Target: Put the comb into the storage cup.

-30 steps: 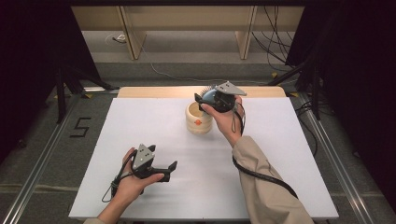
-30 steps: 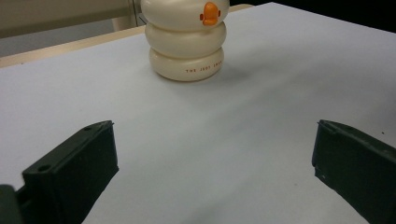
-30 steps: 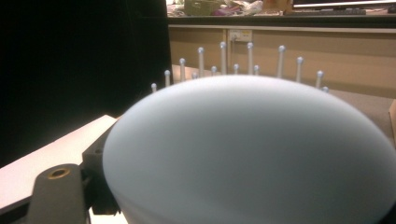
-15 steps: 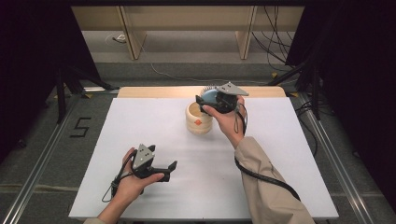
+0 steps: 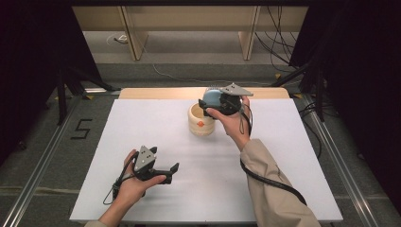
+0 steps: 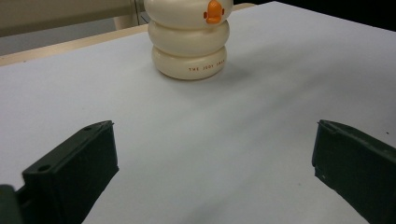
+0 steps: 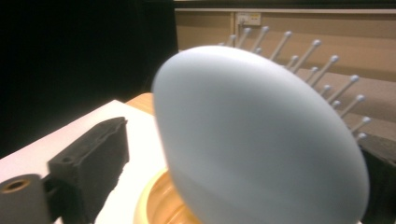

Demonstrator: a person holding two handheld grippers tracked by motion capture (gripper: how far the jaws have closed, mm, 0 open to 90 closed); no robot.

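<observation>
We see the right gripper (image 5: pixel 211 105) clamping a pale blue brush (image 5: pixel 211 98) above the cream holder (image 5: pixel 201 120), bristles pointing away; the left gripper (image 5: pixel 171 172) rests spread wide on the tabletop (image 5: pixel 283 156).

The hairbrush (image 7: pixel 261 135) sits blurred right up against the right gripper's camera, and its pale blue back hides most of the far jaw and much of the cup (image 7: pixel 159 205) beneath it; the brush's handle cannot be made out. In the high view the right gripper (image 5: pixel 210 105) covers part of the brush. Ahead of the left gripper (image 5: pixel 165 171), the cup's top is cut off by the upper edge, and the small lettering near its base is too fine to read fully.
</observation>
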